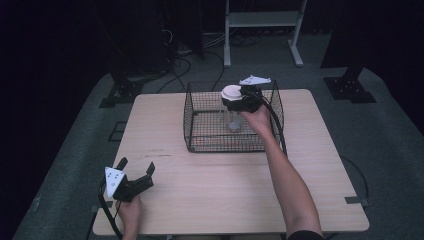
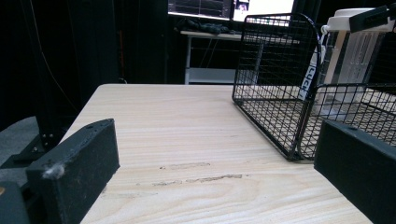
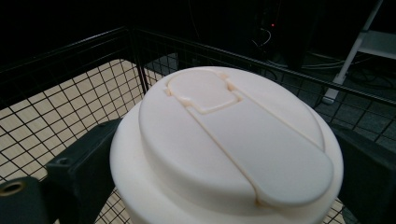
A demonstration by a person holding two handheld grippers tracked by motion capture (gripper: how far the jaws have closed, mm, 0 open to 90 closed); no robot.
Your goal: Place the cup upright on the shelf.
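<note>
A clear tumbler with a cream-white lid stands upright inside a black wire basket at the table's far middle. My right gripper is shut on the tumbler just below the lid, reaching in from above the basket's right side. In the right gripper view the lid sits between the two black jaws, with the basket mesh behind. I cannot tell whether the tumbler's base touches the basket floor. My left gripper rests open at the table's near left corner, holding nothing. Its view shows the basket and tumbler ahead to the right.
The light wooden table has bare surface between the basket and the near edge. Beyond the far edge stand a white metal frame, black stand feet and cables on the grey floor.
</note>
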